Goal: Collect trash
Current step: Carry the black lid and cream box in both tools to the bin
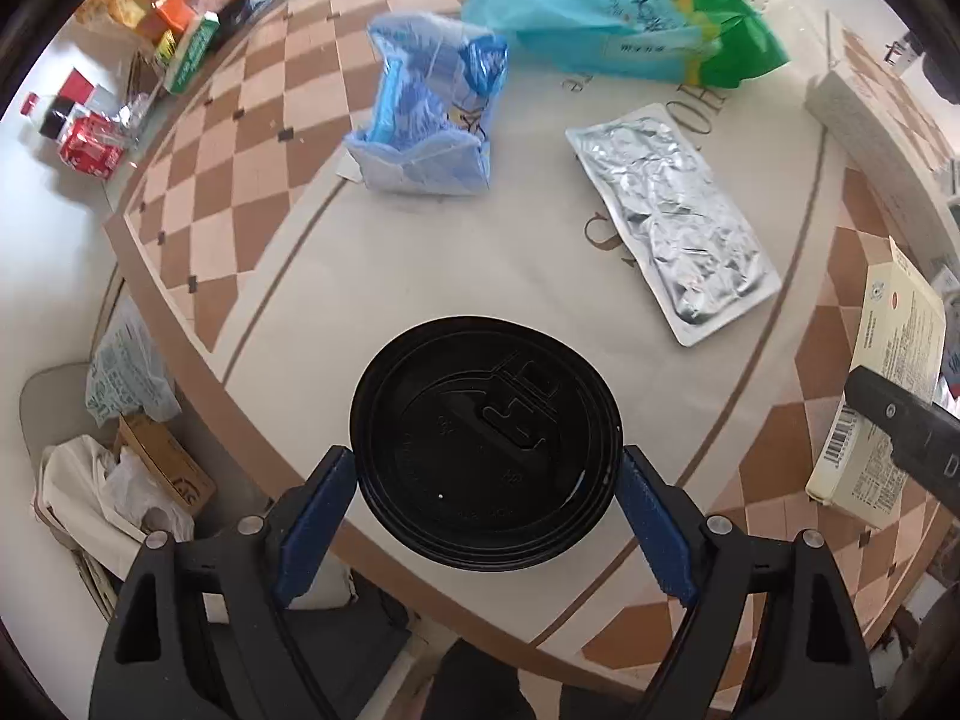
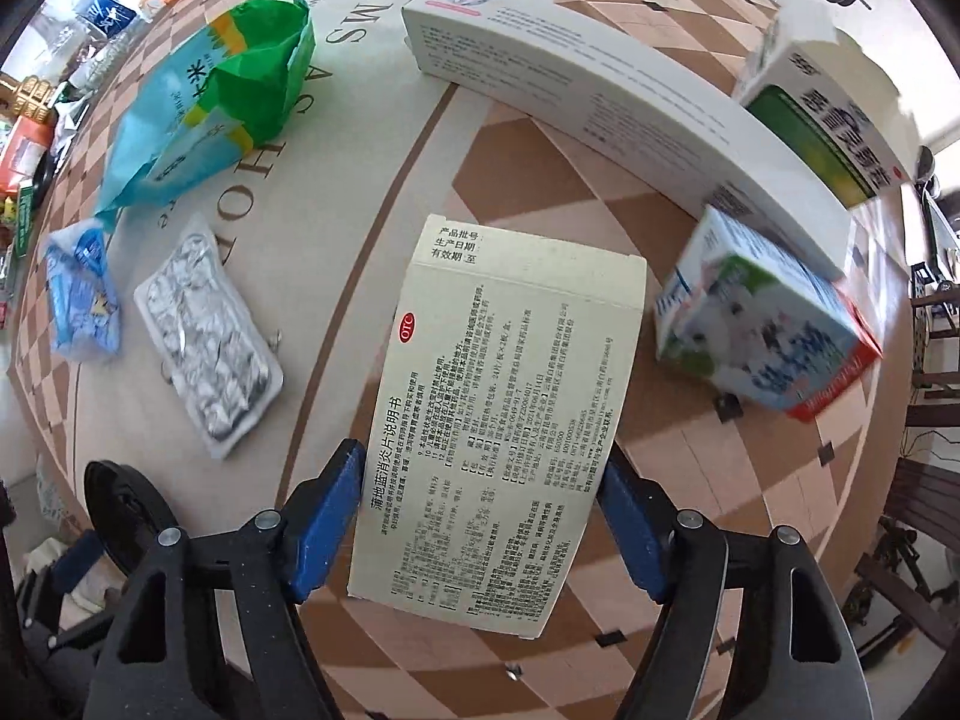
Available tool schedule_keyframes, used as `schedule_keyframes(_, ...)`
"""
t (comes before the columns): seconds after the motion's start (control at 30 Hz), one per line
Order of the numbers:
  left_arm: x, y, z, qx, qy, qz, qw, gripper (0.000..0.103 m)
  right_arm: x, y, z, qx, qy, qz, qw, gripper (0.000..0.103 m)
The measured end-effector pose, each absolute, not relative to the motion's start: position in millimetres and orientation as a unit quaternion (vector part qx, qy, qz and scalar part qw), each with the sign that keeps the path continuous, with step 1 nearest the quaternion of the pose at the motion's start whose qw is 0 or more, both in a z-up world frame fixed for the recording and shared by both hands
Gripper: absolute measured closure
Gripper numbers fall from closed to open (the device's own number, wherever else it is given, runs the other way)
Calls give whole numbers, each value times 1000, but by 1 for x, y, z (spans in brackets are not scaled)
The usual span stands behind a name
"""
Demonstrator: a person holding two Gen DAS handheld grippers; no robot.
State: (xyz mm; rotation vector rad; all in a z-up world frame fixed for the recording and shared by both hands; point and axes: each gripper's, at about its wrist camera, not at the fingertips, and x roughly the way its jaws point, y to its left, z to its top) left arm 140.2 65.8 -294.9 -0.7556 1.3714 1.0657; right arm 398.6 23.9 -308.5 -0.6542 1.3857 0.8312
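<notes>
My left gripper (image 1: pixel 487 474) is shut on a black plastic cup lid (image 1: pixel 486 444), held above the near edge of the round table. My right gripper (image 2: pixel 480 498) is shut on a cream medicine box (image 2: pixel 504 420) printed with black text; the same box shows in the left wrist view (image 1: pixel 888 372) at the right. On the table lie a crumpled blue wrapper (image 1: pixel 429 114), a teal and green bag (image 1: pixel 624 18) and a silver foil blister pack (image 1: pixel 675 210). They also show in the right wrist view: wrapper (image 2: pixel 84 294), bag (image 2: pixel 210 102), foil pack (image 2: pixel 207 336).
A long white box (image 2: pixel 576 84), a green and white box (image 2: pixel 822 120) and a small milk carton (image 2: pixel 762 330) lie on the table's right side. Below the table's left edge stands a bin (image 1: pixel 108 480) with paper and cardboard. Boxes and a cola bottle (image 1: pixel 60 114) sit far left.
</notes>
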Motion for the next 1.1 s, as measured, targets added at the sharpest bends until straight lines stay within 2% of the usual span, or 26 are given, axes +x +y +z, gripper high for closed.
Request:
schedule_keyframes(0.37,120,17,-242,-272,537,446,663,17,341,-51,-257,-287,546,403,676,25)
schedule_keyframes(0.67,45,-47,-220,-253,510,421,706,17,247,-121,-227,-258,526,410,699,25)
schedule_keyframes(0.9,1,-81,-252,-279,535,384,699,17,173,-187,-262,-262,562,399,675,25)
schedule_keyframes(1.1,-9,-86,-332,-324,576,352,663,17,139,-221,-329,-292,602,383,637,25)
